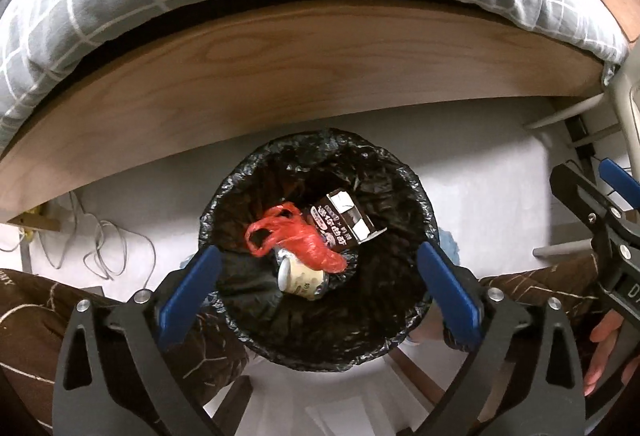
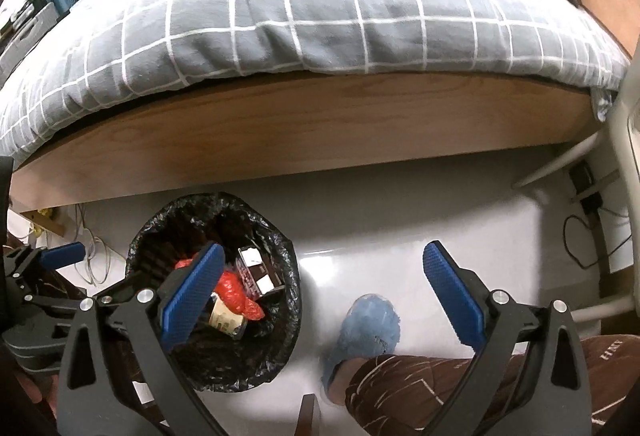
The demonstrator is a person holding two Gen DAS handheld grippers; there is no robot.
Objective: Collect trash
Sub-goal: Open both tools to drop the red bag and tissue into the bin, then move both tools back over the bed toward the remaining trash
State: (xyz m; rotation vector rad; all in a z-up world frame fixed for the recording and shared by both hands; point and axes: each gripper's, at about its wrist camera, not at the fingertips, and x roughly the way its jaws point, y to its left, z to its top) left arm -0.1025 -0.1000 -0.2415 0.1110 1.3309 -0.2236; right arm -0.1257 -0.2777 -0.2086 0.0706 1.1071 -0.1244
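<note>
A bin lined with a black bag point(image 1: 400, 171) stands on the white floor below the bed. Inside lie a red plastic bag point(image 1: 296, 236), a dark carton point(image 1: 346, 222) and a small cup point(image 1: 302, 278). My left gripper point(image 1: 318, 268) is open and empty, held above the bin's mouth. My right gripper point(image 2: 324, 280) is open and empty, to the right of the bin point(image 2: 280, 356), over the floor. The red bag point(image 2: 236, 294), the carton point(image 2: 258, 272) and the cup point(image 2: 226, 320) show in the right wrist view too. The right gripper also shows at the left wrist view's right edge point(image 1: 600, 211).
A wooden bed frame point(image 1: 280, 83) with a grey checked quilt point(image 2: 320, 19) runs behind the bin. Cables point(image 1: 100, 248) lie on the floor at left. The person's legs in brown trousers point(image 2: 420, 388) and a blue slipper point(image 2: 368, 332) are near the bin.
</note>
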